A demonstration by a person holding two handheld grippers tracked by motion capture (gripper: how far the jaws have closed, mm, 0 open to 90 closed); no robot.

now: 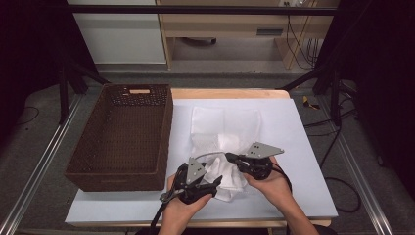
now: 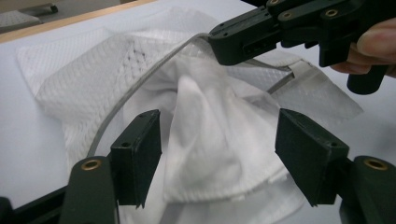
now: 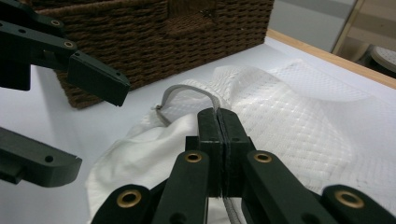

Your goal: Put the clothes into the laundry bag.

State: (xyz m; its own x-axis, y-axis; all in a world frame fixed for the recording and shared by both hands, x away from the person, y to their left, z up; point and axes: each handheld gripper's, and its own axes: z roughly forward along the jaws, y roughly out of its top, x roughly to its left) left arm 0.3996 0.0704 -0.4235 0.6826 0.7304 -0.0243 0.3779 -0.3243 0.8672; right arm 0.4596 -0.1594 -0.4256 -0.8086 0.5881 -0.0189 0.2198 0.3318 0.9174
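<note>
A: Two hand-held black two-jaw grippers, both low in the high view. Item one, the left gripper (image 1: 215,183), at lower centre, held by the person's left hand (image 1: 182,208). Jaw state?

B: Wide apart. In the left gripper view its two black jaws rise from the bottom corners with a raised fold of the white mesh-and-cloth laundry bag (image 2: 205,140) standing between them, touched by neither.

A: Item two, the right gripper (image 1: 229,156), just right of centre, grey three-cornered plate on top, held by the right hand (image 1: 271,183).

B: Jaws pressed together on the thin grey cord (image 3: 189,93) of the bag. In the right gripper view the cord passes into the seam between the two jaws at mid-frame and arches up and left from there, ending at the bag's bunched white cloth. In the left gripper view the same gripper enters from the upper right, with the cord curving from its tip down toward the lower left.

A: Item three, the bag's place?

B: Centre of the high view, on the pale blue-white sheet (image 1: 298,147) covering the table. Near part crumpled between the two grippers; far part lies flat, the mesh panel spread toward the upper middle.

A: Item four, farther off?

B: One dark brown woven rectangular basket (image 1: 122,142), left of centre, standing on the sheet's left edge, just beside the bag, open side up. Beyond the sheet, a strip of light wooden tabletop (image 1: 225,93) along the far edge.
</note>
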